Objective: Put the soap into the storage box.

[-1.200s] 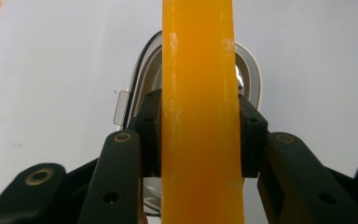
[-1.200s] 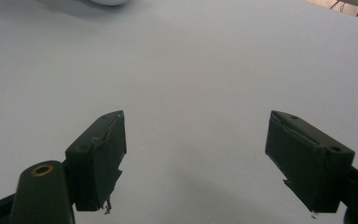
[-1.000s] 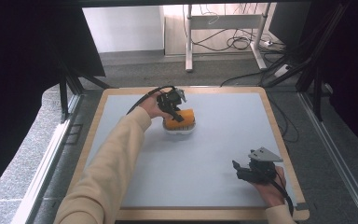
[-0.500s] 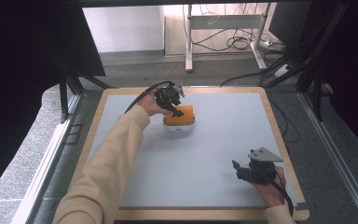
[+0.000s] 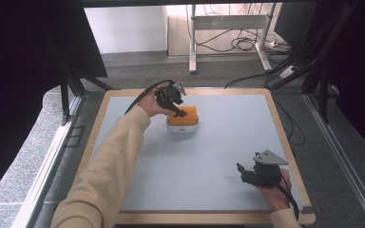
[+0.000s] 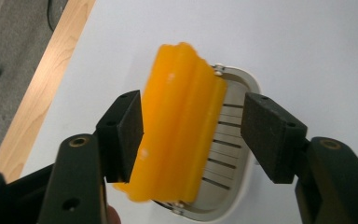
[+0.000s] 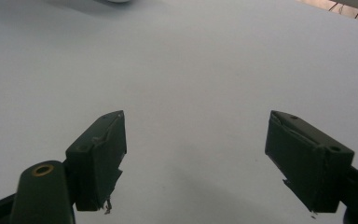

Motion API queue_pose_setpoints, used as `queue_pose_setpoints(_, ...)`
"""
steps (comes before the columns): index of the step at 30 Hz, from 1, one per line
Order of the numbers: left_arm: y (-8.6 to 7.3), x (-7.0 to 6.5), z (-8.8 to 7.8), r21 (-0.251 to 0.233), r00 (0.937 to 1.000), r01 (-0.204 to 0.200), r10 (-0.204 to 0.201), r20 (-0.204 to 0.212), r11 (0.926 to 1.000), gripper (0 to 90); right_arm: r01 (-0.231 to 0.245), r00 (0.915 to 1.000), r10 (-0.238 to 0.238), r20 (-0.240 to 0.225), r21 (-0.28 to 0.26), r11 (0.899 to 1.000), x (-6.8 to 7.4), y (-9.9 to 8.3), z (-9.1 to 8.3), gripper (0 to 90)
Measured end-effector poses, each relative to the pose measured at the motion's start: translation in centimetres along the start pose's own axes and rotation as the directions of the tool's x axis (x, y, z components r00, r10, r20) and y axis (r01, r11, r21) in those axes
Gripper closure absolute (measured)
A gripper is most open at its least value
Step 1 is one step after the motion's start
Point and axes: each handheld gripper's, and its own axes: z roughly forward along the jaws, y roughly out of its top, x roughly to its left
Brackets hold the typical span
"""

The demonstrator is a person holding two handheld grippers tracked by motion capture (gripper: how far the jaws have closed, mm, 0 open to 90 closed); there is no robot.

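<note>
Left tongs [image 6: 191,135] stand released astride the orange soap bar [image 6: 179,126], which leans tilted on the white slotted dish [image 6: 228,163] at the surface's [image 5: 228,156] far side; centre both pads before clenching (one already touches). Right tongs [image 5: 247,175] rest released near the front-right corner.
</note>
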Motion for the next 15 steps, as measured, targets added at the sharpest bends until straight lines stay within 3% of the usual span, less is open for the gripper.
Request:
queue_pose_setpoints(6,-0.7,-0.4,-1.1,-0.039,0.9978,0.064,-0.063,0.022,0.9972,38.0,0.001,1.0000,-0.001,-0.002,-0.002,1.000,0.1,0.1,-0.1,20.7)
queue_pose_setpoints(15,-1.8,-1.9,-2.3,-0.072,0.9953,0.096,-0.094,0.022,0.9928,35.3,0.003,1.0000,-0.003,0.004,-0.002,1.000,0.2,0.1,-0.2,20.7)
